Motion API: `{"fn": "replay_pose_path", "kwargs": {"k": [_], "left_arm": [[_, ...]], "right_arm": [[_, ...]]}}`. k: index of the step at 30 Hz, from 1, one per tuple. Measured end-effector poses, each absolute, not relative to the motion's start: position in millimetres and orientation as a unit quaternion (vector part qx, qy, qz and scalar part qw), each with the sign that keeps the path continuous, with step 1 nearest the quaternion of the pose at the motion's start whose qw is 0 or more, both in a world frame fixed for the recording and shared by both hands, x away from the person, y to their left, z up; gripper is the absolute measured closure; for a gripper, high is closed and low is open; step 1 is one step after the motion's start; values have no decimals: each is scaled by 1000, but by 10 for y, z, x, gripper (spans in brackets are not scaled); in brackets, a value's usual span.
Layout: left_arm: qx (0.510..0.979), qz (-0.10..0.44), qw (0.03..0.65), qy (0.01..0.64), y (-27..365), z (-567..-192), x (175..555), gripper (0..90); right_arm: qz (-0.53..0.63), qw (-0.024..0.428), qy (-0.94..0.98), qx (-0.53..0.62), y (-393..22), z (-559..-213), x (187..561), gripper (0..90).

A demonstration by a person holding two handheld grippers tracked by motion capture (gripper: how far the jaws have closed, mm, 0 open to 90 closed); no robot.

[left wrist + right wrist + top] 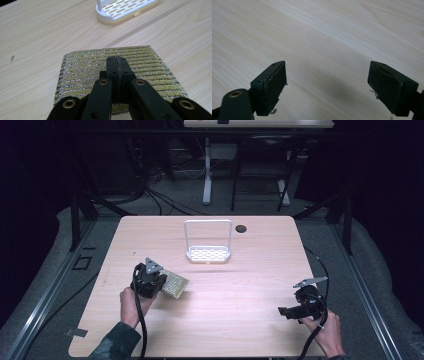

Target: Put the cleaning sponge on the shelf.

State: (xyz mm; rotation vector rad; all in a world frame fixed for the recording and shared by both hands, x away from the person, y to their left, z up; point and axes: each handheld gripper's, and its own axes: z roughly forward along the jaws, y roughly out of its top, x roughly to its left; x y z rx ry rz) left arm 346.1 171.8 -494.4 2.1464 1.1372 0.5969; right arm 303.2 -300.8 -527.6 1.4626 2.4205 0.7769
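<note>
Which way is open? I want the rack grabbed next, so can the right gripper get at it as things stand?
Probably yes. The right gripper is open, and bare table lies between it and the white rack. The sponge sits off to the side.
</note>
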Motion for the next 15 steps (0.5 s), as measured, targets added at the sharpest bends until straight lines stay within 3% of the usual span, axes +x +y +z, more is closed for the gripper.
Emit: {"fn": "replay_pose_path", "kwargs": {"k": [15], "left_arm": [[816,228,327,418,1594,-4852,3488,900]], "right_arm": [[258,107,821,498,-3010,-5283,3040,148]]}}
